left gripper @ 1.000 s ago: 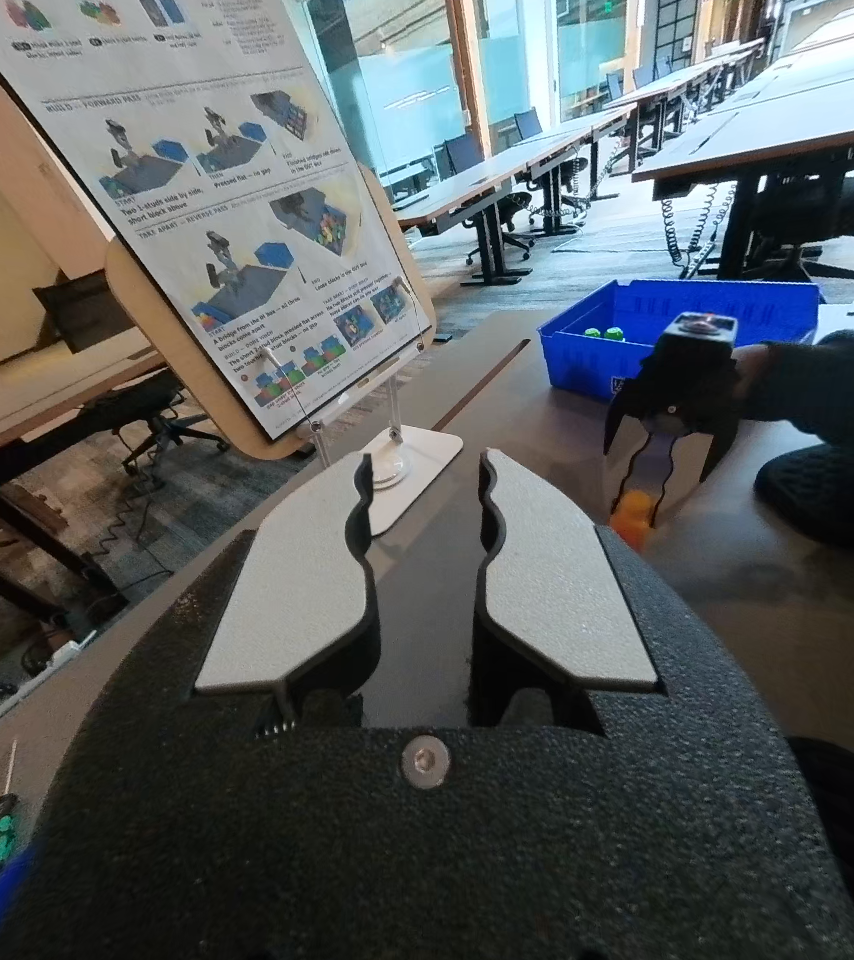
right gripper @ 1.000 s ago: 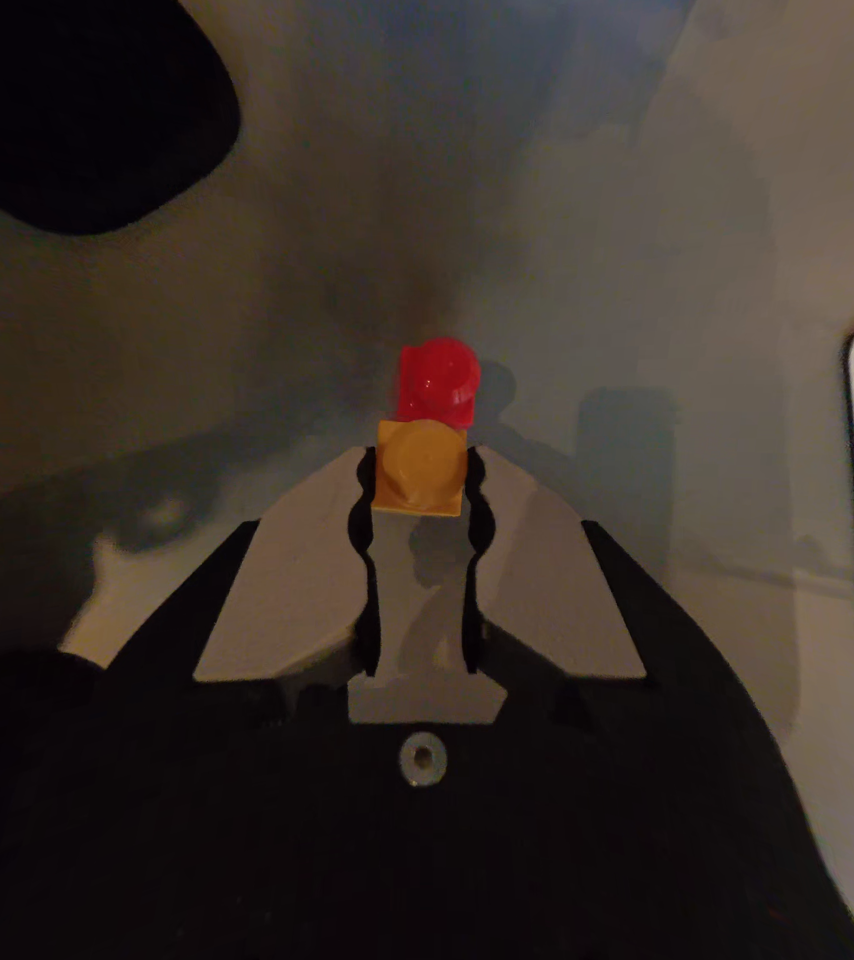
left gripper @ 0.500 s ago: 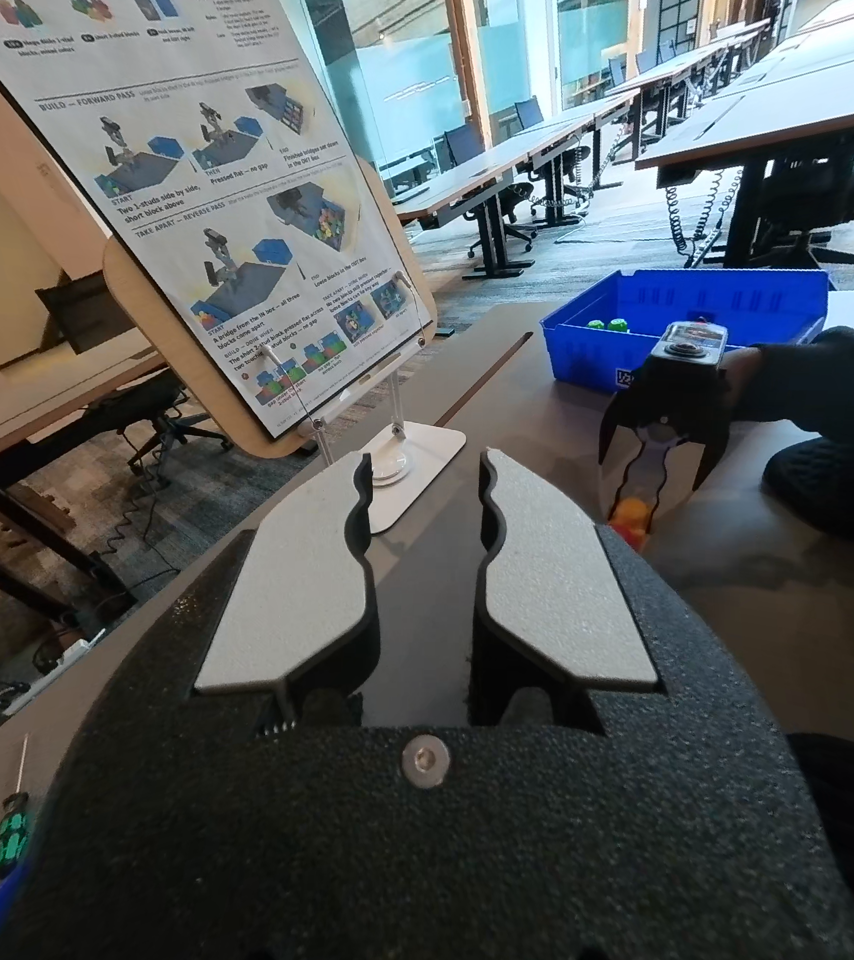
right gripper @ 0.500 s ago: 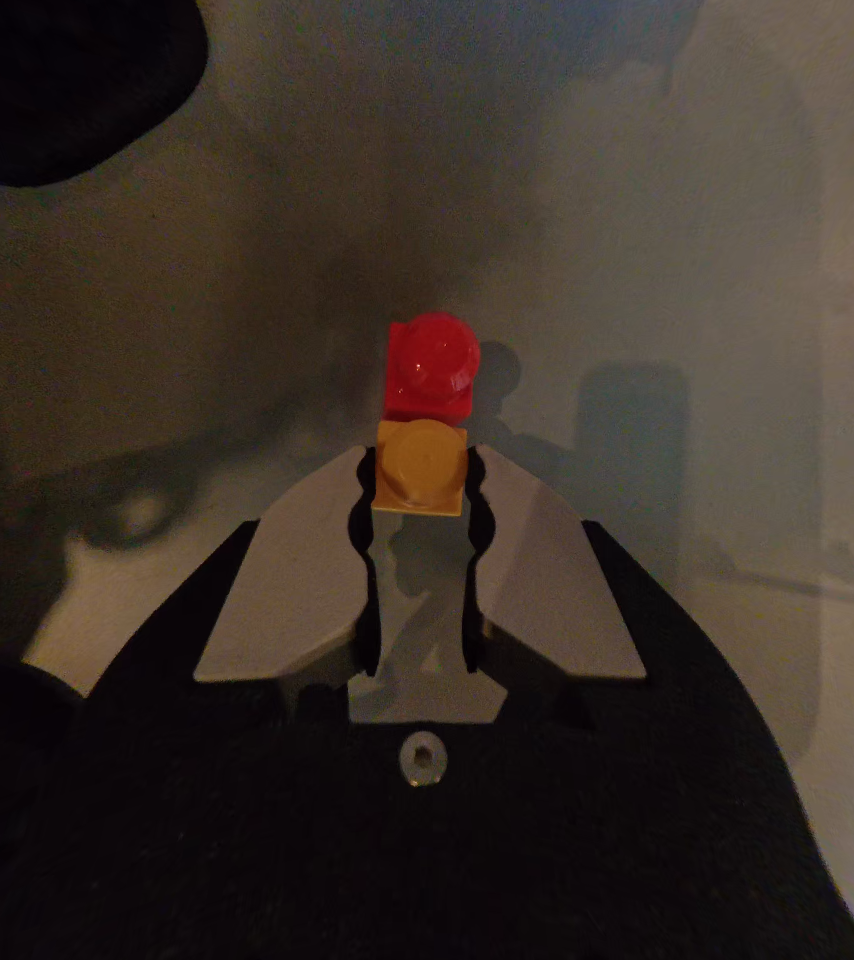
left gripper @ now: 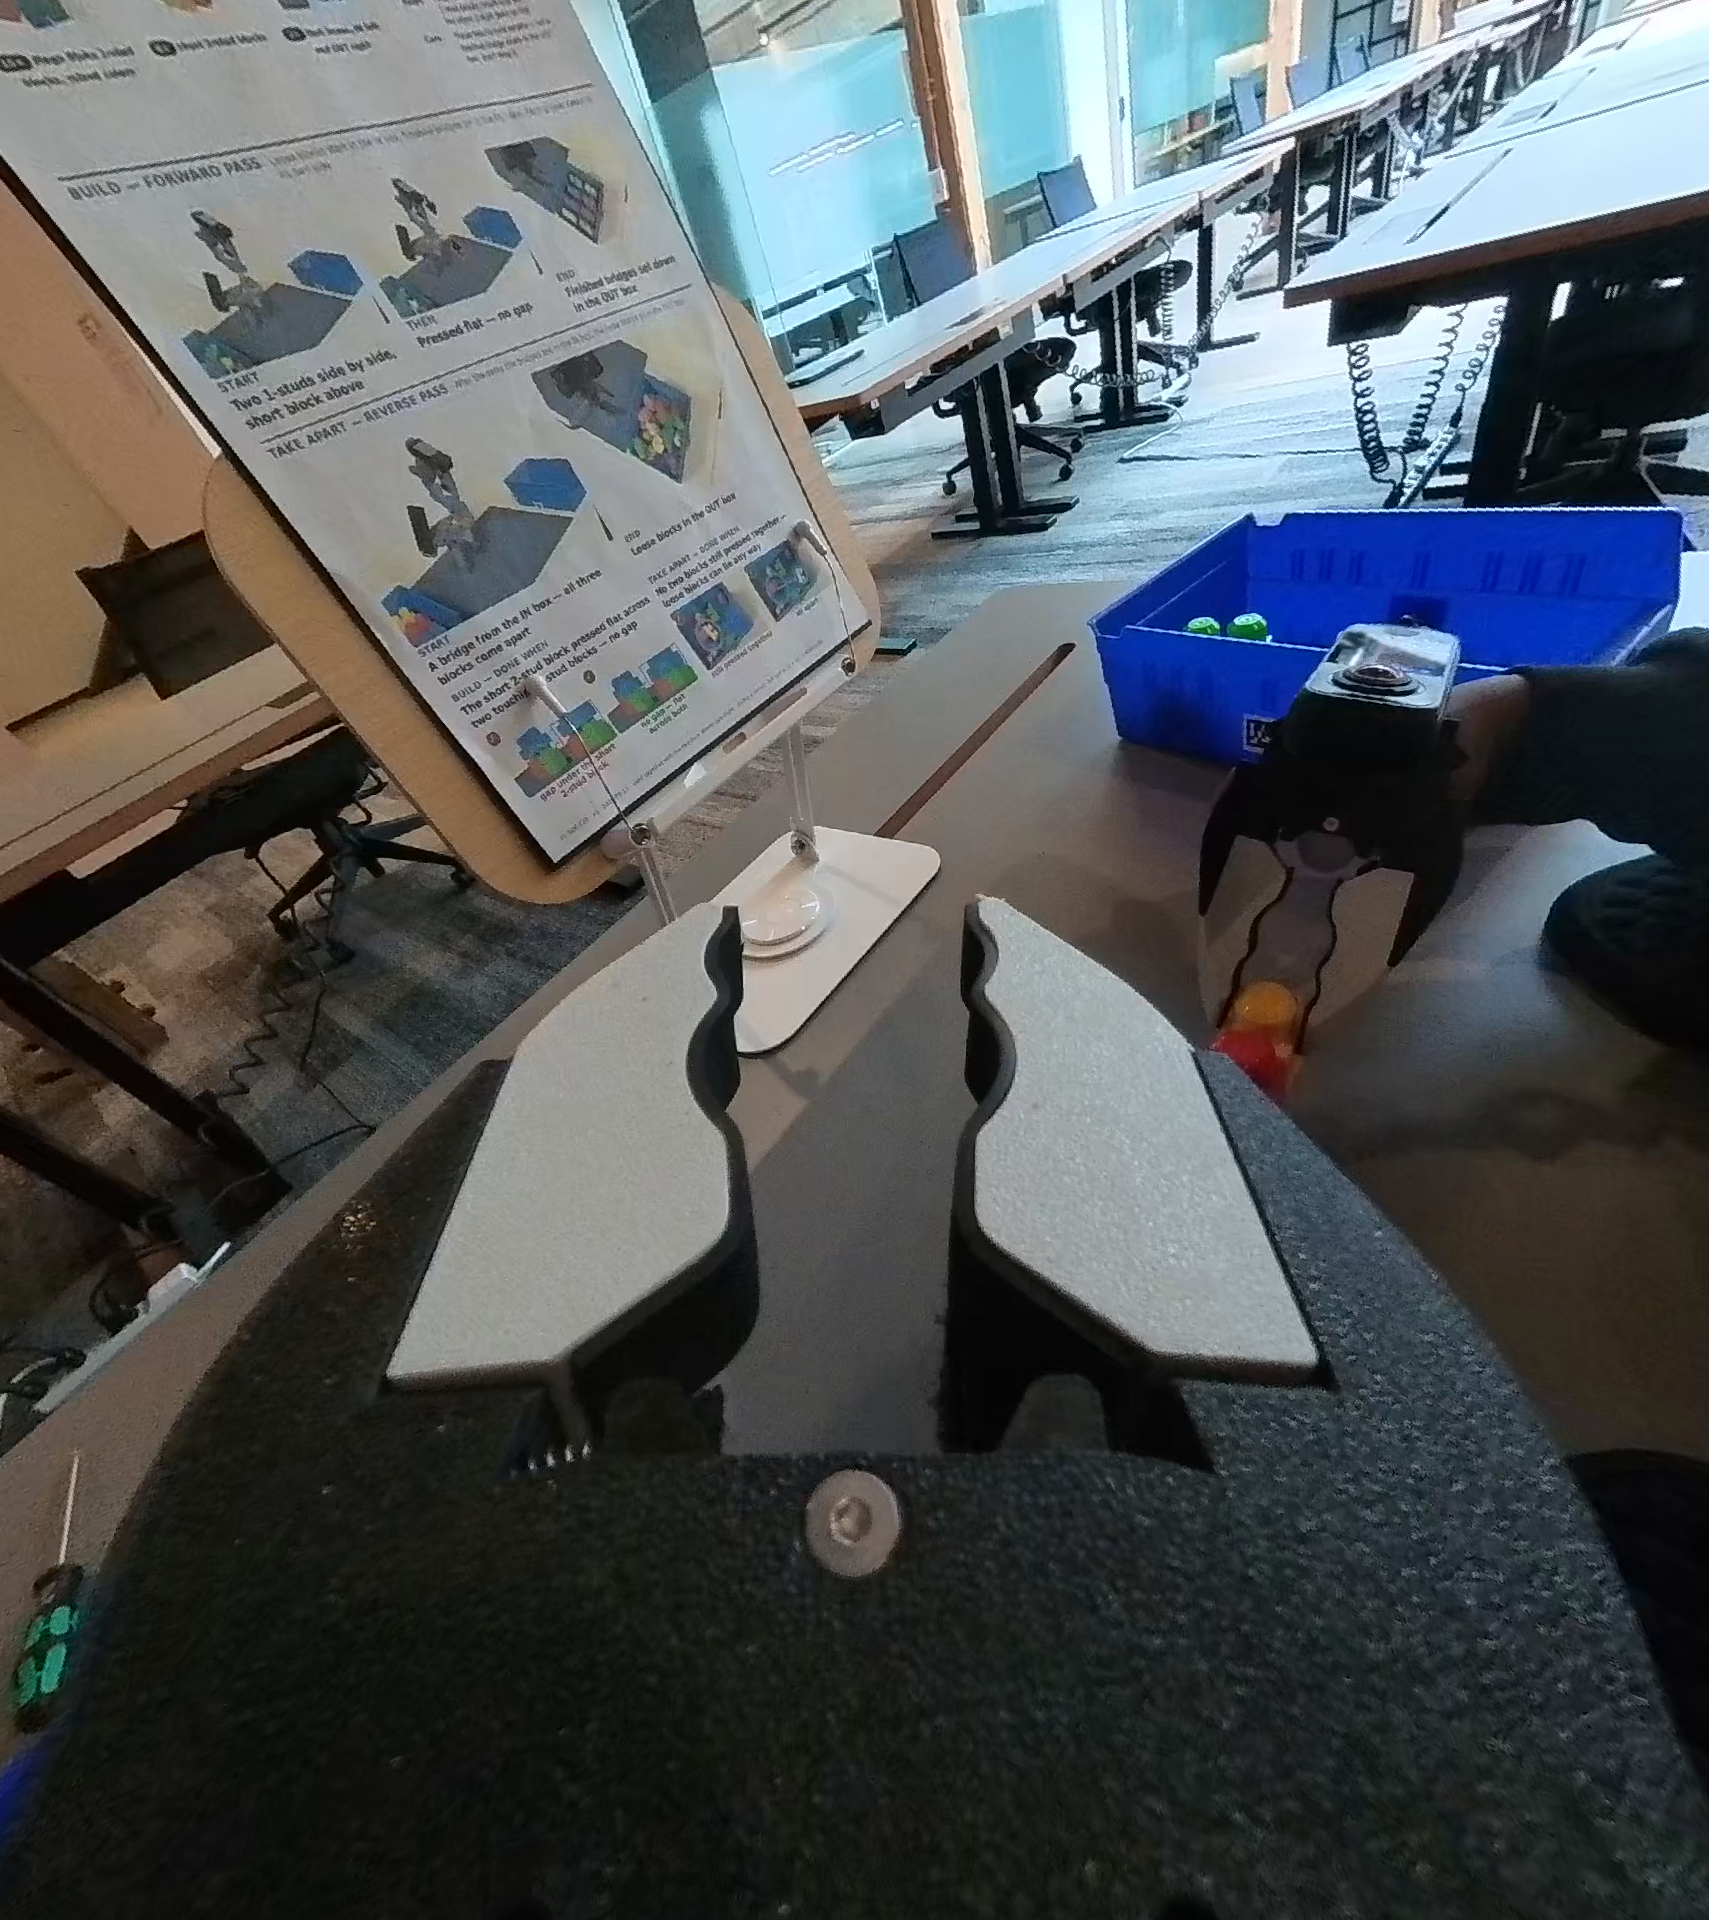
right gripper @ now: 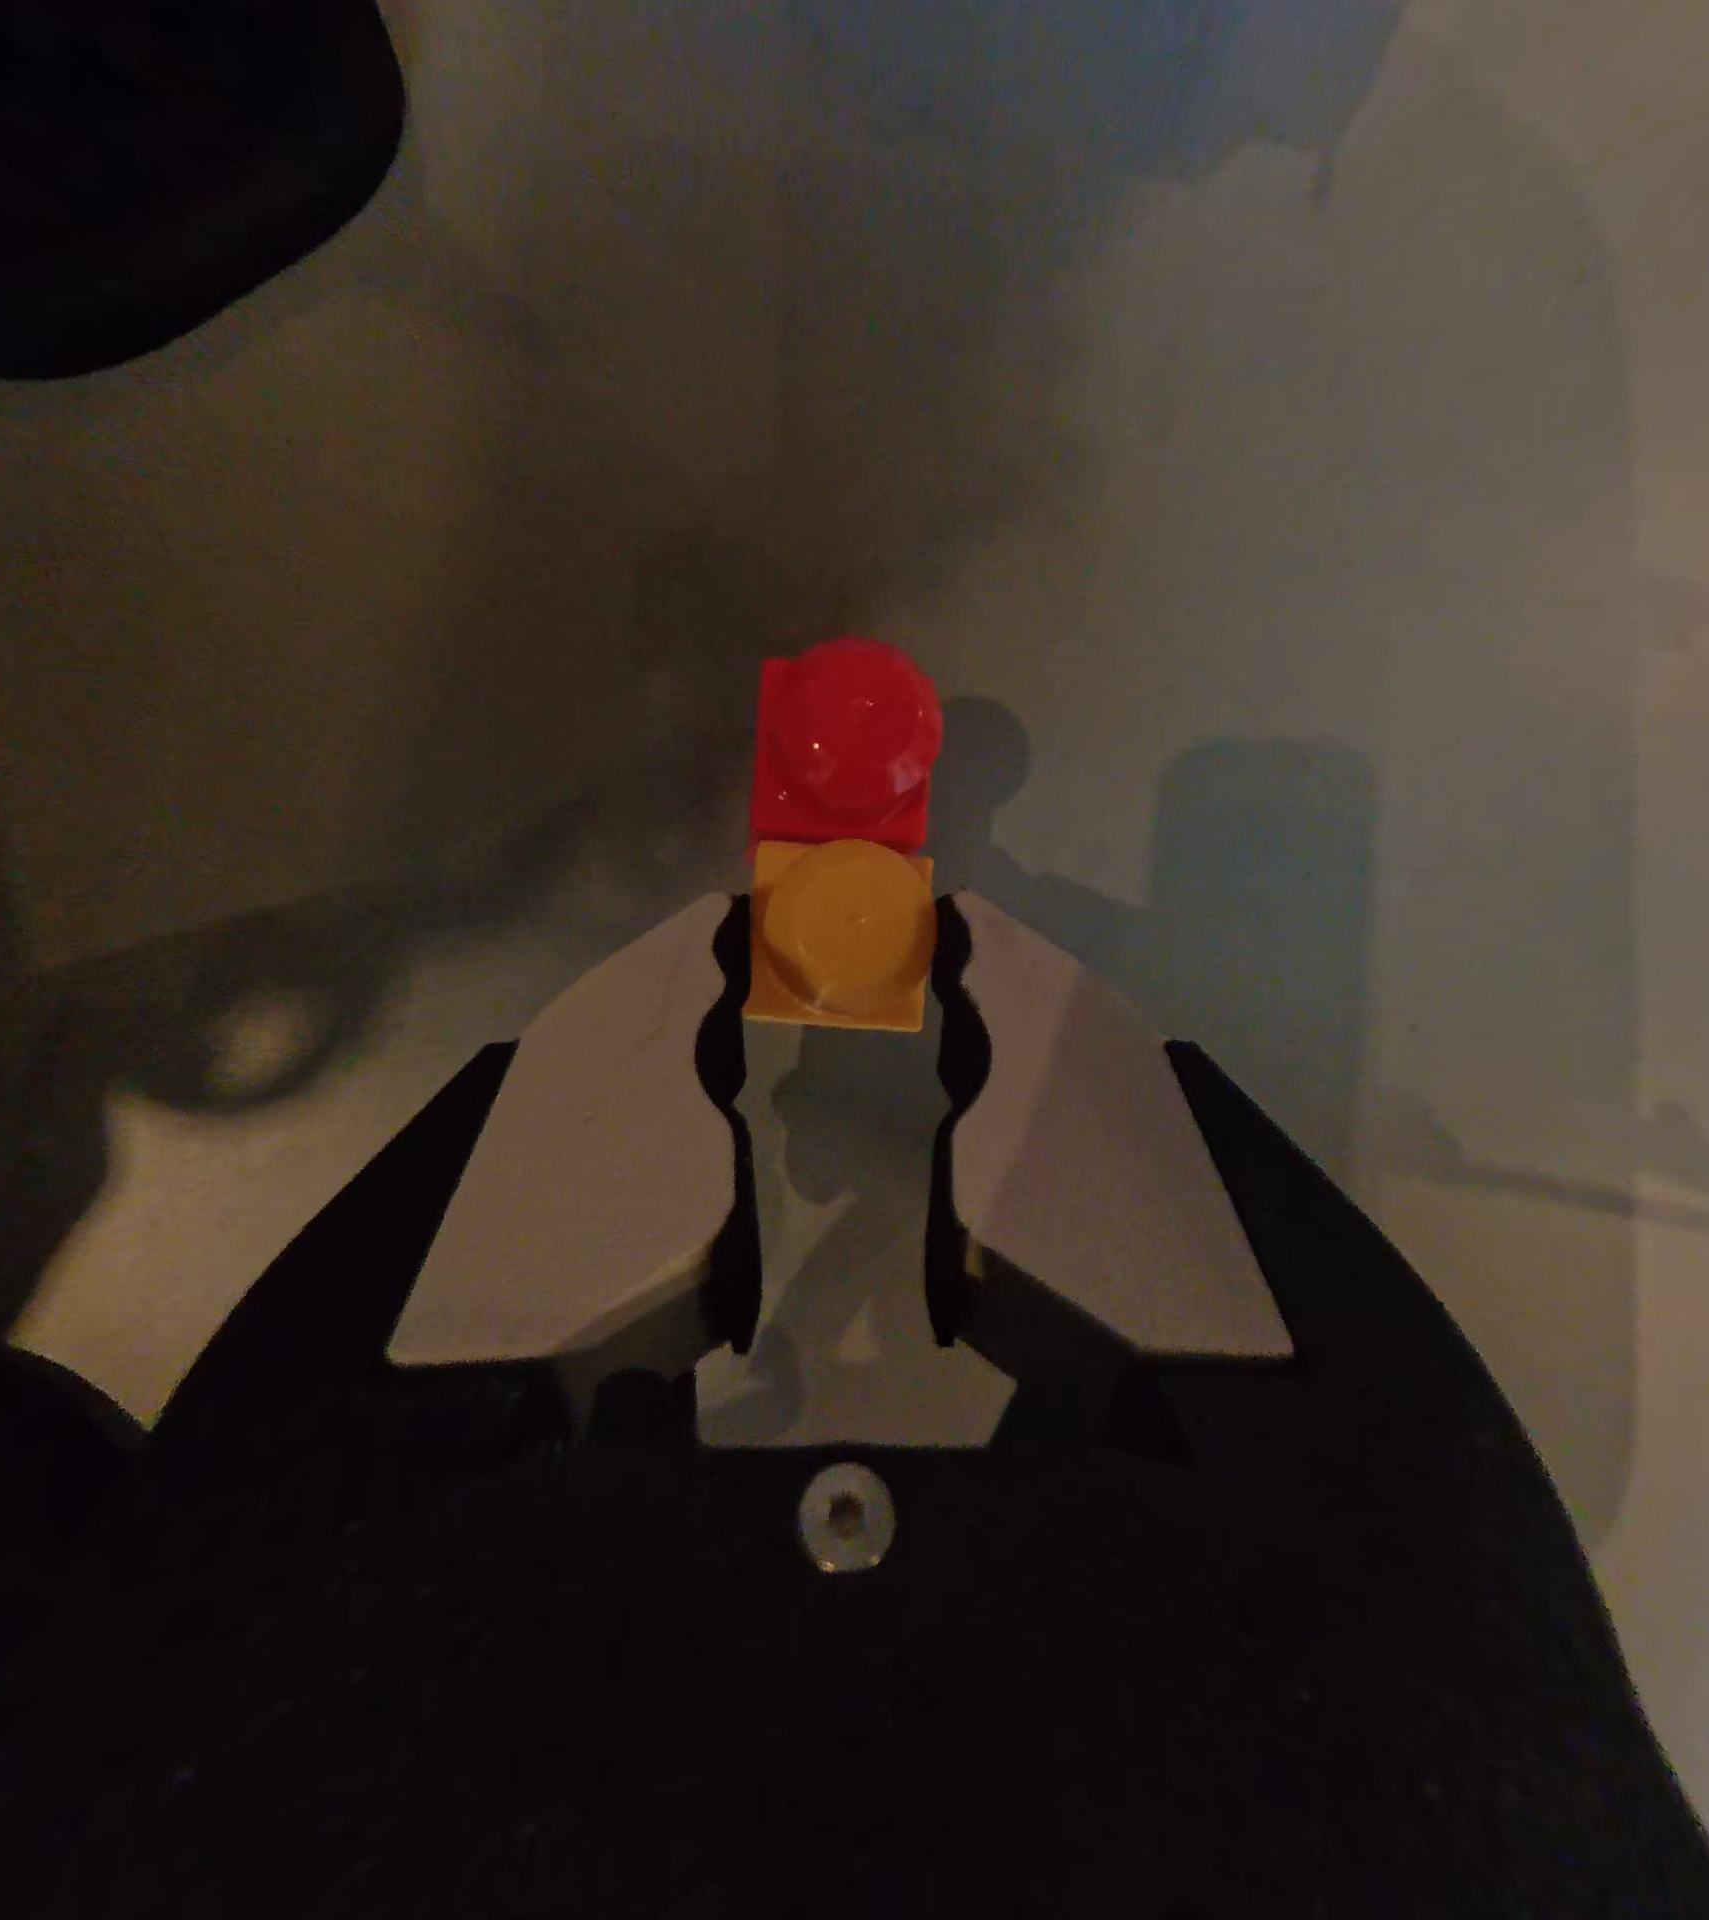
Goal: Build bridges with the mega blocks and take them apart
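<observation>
Two blocks touching — right gripper (right gripper: 842, 935) clamps orange block (right gripper: 837, 935), red block (right gripper: 845, 748) beyond.

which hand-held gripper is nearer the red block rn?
Right. The right hand-held gripper straddles the orange block, which touches the red block. The left hand-held gripper hangs open and empty, well off to the side.

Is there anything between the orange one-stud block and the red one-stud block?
Nothing: orange block touches red block, in the right wrist view.
</observation>
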